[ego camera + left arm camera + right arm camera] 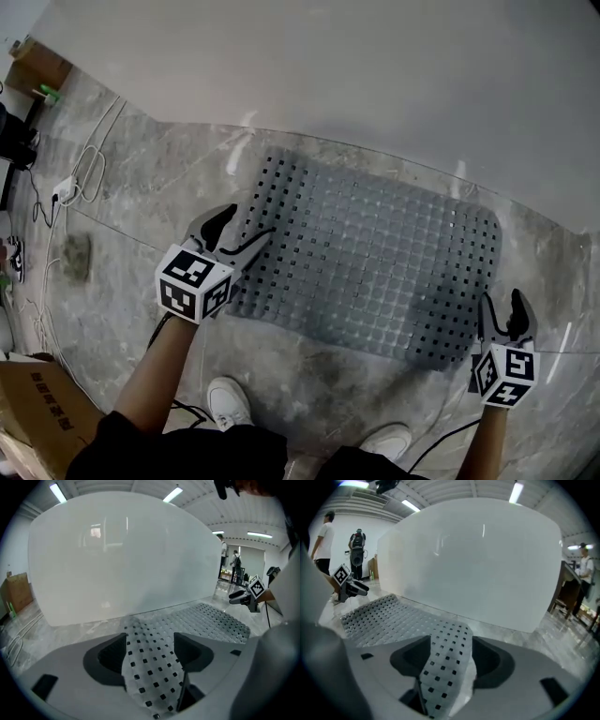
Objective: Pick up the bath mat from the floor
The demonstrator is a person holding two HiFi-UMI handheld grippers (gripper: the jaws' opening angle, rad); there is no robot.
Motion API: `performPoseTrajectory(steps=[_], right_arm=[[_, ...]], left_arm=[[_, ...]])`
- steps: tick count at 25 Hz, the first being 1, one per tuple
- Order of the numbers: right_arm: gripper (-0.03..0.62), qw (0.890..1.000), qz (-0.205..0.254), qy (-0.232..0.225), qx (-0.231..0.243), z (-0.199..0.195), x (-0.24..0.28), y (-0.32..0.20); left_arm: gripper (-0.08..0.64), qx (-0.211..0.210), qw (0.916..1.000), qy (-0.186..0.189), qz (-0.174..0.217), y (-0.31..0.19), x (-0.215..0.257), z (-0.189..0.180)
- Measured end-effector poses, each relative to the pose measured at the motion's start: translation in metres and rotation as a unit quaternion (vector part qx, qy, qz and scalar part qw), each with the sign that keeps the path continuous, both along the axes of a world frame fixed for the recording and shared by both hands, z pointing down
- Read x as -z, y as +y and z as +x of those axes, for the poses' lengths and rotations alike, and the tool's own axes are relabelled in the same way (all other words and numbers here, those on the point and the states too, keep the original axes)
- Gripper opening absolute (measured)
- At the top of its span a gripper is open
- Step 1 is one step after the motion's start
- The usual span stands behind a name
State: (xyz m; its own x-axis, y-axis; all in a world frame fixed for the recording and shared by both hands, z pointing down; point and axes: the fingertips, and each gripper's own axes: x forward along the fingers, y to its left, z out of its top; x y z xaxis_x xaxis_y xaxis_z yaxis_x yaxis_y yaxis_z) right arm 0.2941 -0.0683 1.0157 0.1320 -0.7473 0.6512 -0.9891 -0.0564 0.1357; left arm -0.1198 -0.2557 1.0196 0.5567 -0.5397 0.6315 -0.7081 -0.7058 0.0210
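Evidently the grasp is being set up — the bath mat lies on the floor, 2 near corners straddled by the wide-open left claw and right claw; closing is needed next.

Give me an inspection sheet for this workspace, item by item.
Surface: grey marble-pattern floor.
Job's things: grey perforated bath mat lying on the floor.
Clutter: cardboard box at lower left; small grey object at left.
Grippers: left tool open, the mat's near left corner between its jaws; right tool open, near right corner between its jaws.
Cables: white cables and an adapter at left.
Surroundings: large white panel behind the mat; people standing far off.
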Motion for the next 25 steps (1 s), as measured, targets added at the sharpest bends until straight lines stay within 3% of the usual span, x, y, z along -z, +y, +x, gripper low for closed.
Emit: performPoseTrajectory(steps=[3, 6, 10, 19, 21, 25], right_arm=[[0.292, 0.998, -0.048, -0.020, -0.019, 0.010, -0.035, 0.011], [0.307, 0.995, -0.085, -0.036, -0.035, 0.017, -0.063, 0.018], [0.318, 0.990, -0.114, -0.060, -0.055, 0.020, -0.086, 0.022], [0.316, 0.978, -0.153, -0.114, -0.086, 0.017, -0.107, 0.021], [0.316, 0.974, -0.159, -0.133, -0.094, 0.016, -0.109, 0.022], [0.314, 0.975, -0.157, -0.126, -0.091, 0.015, -0.109, 0.022]], left_arm=[[0.365, 0.035, 0.9970, -0.031, -0.062, -0.005, -0.041, -0.019], [0.386, 0.060, 0.9912, -0.056, -0.104, -0.010, -0.070, -0.038], [0.394, 0.088, 0.9846, -0.045, -0.144, -0.007, -0.091, -0.044], [0.394, 0.089, 0.9774, -0.030, -0.189, -0.001, -0.113, -0.035], [0.394, 0.089, 0.9782, -0.031, -0.185, -0.001, -0.115, -0.035], [0.372, 0.077, 0.9809, -0.044, -0.173, 0.003, -0.114, -0.030]])
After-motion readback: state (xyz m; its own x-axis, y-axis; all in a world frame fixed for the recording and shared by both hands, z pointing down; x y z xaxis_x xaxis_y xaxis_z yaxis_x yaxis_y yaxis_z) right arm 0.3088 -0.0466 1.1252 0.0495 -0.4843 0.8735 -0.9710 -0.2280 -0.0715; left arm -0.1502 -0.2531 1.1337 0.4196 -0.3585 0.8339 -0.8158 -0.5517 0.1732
